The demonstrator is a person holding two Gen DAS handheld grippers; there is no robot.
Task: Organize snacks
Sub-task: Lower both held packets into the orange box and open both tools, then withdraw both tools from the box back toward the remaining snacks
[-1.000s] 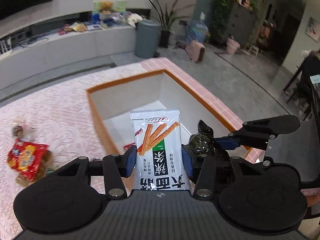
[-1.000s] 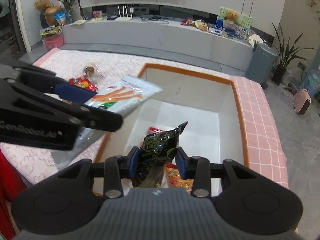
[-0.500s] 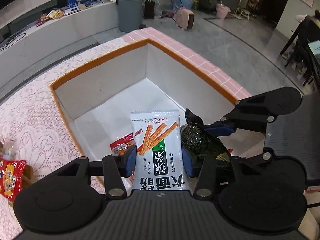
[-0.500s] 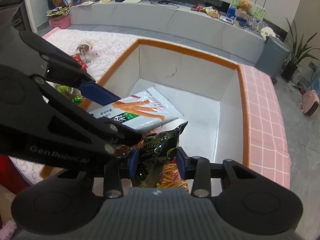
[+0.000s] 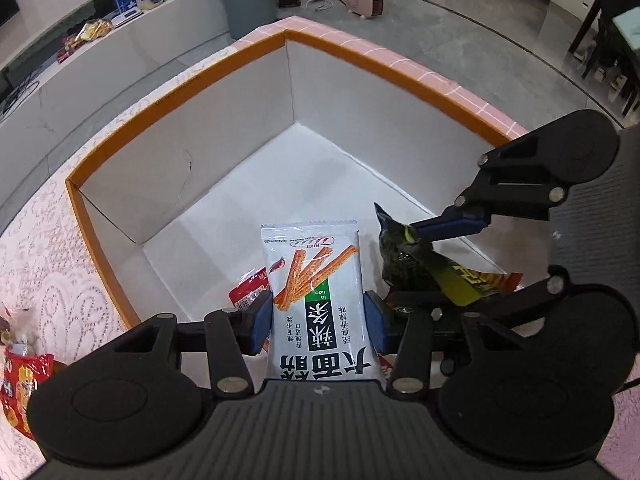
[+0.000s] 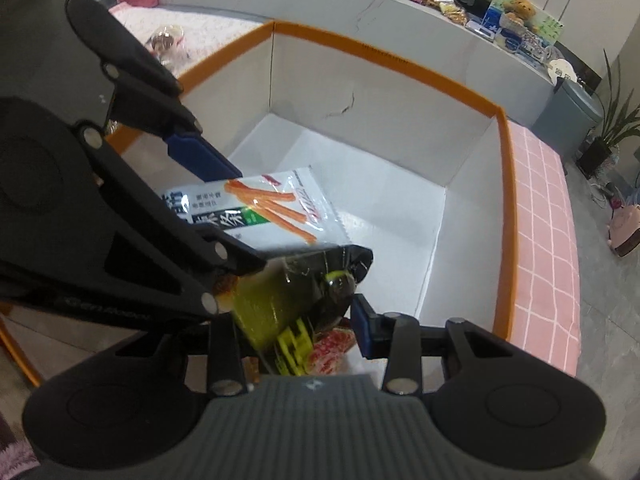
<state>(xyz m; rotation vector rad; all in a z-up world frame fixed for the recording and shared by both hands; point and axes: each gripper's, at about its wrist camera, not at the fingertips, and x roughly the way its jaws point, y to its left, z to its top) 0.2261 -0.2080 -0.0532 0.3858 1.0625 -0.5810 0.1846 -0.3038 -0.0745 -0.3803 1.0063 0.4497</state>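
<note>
left gripper (image 5: 318, 322) | fingers pressed against both edges of the white snack packet (image 5: 318, 300), which stuck forward above the open box (image 5: 192, 80) || right gripper (image 6: 296, 326) | fingers looked spread; dark green snack bag (image 6: 304, 288) blurred between them, grip could not be told; over the box || red packet (image 5: 250, 290) lay on the box floor

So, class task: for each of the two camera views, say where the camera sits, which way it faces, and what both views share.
Left wrist: sits on the left gripper, facing down into the orange-rimmed white cardboard box; its own fingers clamp the white snack packet printed with orange sticks.
Right wrist: sits on the right gripper, facing into the box from the opposite side; the dark green crinkly snack bag lies between its fingers.
Shared: box, both packets, each other's gripper.
</note>
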